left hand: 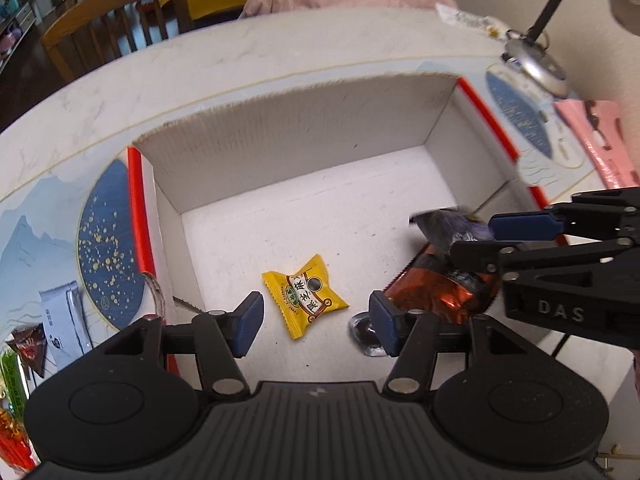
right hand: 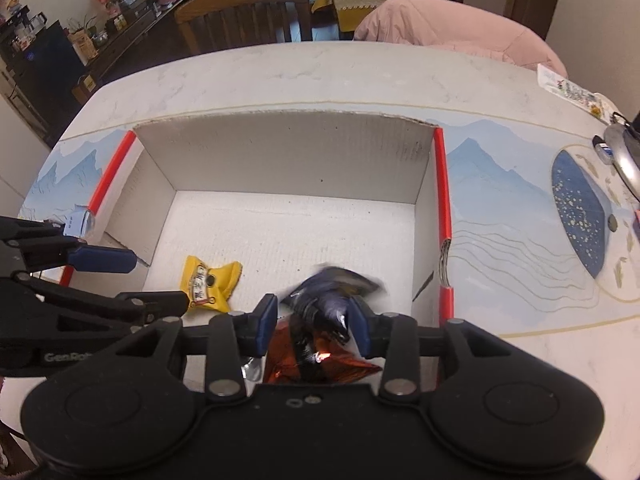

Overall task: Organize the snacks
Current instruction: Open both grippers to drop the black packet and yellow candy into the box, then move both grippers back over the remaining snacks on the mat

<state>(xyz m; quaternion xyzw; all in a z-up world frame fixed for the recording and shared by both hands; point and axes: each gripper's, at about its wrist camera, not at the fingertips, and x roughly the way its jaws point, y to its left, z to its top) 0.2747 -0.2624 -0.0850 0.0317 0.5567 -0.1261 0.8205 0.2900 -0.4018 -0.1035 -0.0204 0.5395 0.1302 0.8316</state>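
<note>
An open white cardboard box [left hand: 304, 152] with red edges, also in the right wrist view [right hand: 280, 160], holds a yellow snack packet [left hand: 306, 296] [right hand: 210, 280] and a shiny orange-brown packet [left hand: 436, 296] [right hand: 316, 364]. My left gripper [left hand: 316, 324] is open and empty above the yellow packet. My right gripper [right hand: 314, 326] [left hand: 476, 236] is open over the orange packet. A dark blue packet [right hand: 332, 296] [left hand: 448, 228] sits blurred between its pads [right hand: 266, 324], apparently loose.
A small clear wrapper [left hand: 366, 334] lies in the box by the orange packet. More snack packets [left hand: 60, 320] lie on the table left of the box. A desk lamp [left hand: 536, 60] and a pink packet [left hand: 608, 140] stand to the right. Chairs stand beyond the table.
</note>
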